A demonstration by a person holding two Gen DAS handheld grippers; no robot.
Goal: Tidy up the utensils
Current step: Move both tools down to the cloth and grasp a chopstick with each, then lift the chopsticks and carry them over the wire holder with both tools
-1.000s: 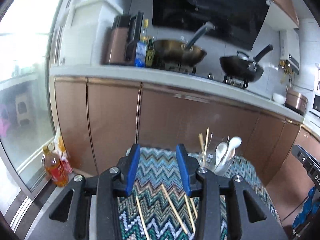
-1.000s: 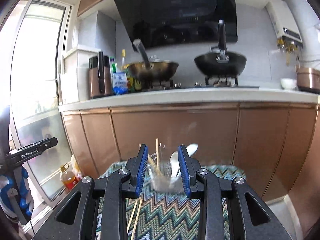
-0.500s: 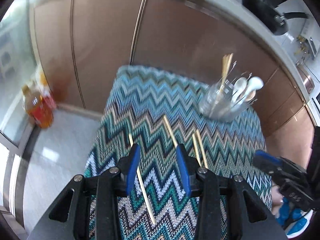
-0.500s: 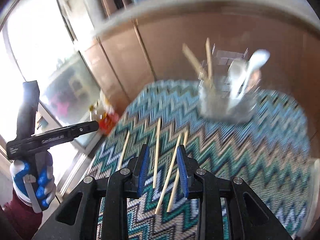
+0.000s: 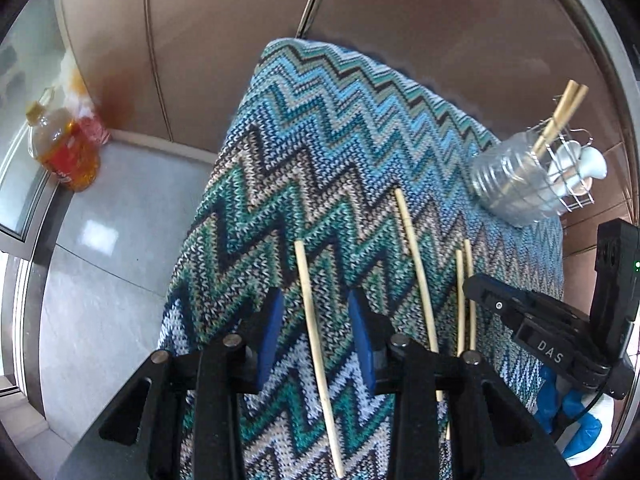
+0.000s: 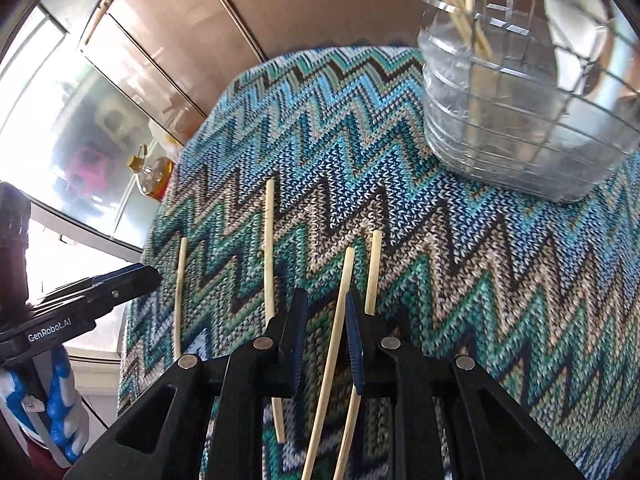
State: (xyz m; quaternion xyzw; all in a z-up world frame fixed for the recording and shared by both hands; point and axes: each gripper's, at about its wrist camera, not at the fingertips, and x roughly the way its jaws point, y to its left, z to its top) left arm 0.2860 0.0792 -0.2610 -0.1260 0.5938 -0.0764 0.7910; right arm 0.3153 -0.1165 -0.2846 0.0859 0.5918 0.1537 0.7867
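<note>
Several wooden chopsticks lie loose on a zigzag-patterned cloth. My left gripper is open, low over the cloth, with the leftmost chopstick lying between its jaws. My right gripper is open with a chopstick between its jaws, and another chopstick just to its right. A clear utensil holder with a wire rack stands at the far right of the cloth, holding two chopsticks and white spoons. The holder also shows in the right wrist view.
Brown cabinet doors stand behind the table. An orange bottle stands on the grey floor at the left by a glass door. The cloth's left edge drops to the floor. Each gripper shows in the other's view, the right and the left.
Both grippers have tilted down from facing the kitchen counter and lowered onto the cloth. Each now straddles a chopstick. Both jaws stay open.
</note>
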